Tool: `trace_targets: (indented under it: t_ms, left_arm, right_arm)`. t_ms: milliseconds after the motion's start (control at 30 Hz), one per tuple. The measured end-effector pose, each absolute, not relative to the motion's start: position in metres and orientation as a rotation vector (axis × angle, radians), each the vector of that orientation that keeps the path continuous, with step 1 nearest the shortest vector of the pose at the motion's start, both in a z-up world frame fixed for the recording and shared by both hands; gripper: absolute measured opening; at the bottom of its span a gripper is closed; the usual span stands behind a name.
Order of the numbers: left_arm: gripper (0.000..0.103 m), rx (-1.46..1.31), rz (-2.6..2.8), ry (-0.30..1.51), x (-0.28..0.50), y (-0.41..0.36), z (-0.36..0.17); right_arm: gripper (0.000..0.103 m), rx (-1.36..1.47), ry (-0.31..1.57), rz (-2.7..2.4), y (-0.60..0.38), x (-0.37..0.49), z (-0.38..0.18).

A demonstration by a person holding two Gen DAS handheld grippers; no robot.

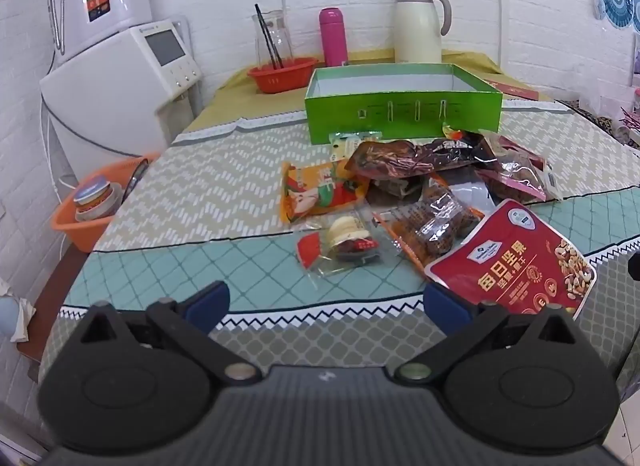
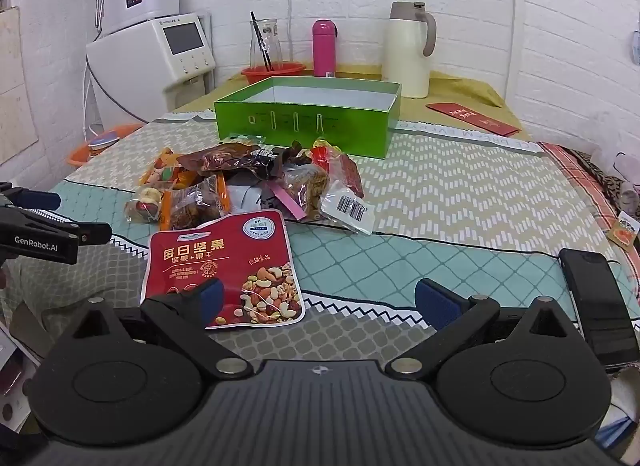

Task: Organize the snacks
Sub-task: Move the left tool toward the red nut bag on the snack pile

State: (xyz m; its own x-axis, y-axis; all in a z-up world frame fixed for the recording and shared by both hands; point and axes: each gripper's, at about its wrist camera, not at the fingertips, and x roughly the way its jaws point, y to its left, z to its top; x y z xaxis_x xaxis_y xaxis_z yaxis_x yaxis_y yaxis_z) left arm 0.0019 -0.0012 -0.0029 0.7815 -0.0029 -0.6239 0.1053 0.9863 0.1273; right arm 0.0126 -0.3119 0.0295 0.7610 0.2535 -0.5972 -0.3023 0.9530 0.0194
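Two hand-held grippers are at the near edge of the table [image 1: 224,169], both with jaws spread apart and holding nothing, so by my reading you are at the very start: no snack looks packed yet, and what shows of the green box [image 1: 400,113] at the back is bare white inside. Going left to right, your left hand-held gripper [image 1: 326,300] faces the small clear packet [image 1: 344,244] with the round biscuit, which lies just beyond it and a little apart from the pile of snacks [image 1: 424,177]. Next comes the red nut pouch [image 2: 224,266], flat on the cloth; one finger of your right hand-held gripper [image 2: 320,298] overlaps its near edge in the view. The pile sits between the pouch and the box, touching the box's front wall. The next move probably calls for pinching the thin edge of one loose packet, the pouch being nearest, then lifting it over the pile and the front wall. Keep clear of the phone [image 2: 600,306] on the right.
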Motion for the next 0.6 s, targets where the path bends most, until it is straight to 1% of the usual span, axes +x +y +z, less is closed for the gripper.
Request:
trace_targets:
  t_ms: [100, 167, 333, 600]
  left_arm:
    - [0.103, 0.145, -0.051, 0.652, -0.0035, -0.0012, -0.0004]
    - [0.103, 0.142, -0.052, 0.659, -0.0038, -0.0019, 0.0007]
    - [0.103, 0.126, -0.044, 0.674, -0.0011, -0.0020, -0.0025]
    - [0.103, 0.118, -0.047, 0.677, -0.0009, -0.0009, -0.0026]
  right_arm:
    - [0.103, -0.090, 0.647, 0.301, -0.3078, 0.0130, 0.0284]
    - [0.103, -0.047, 0.648, 0.312, -0.3102, 0.0145, 0.0273]
    - [0.103, -0.053, 0.658, 0.323, -0.3127, 0.0152, 0.0330]
    - [0.103, -0.061, 0.657, 0.335, -0.3035, 0.0151, 0.0260]
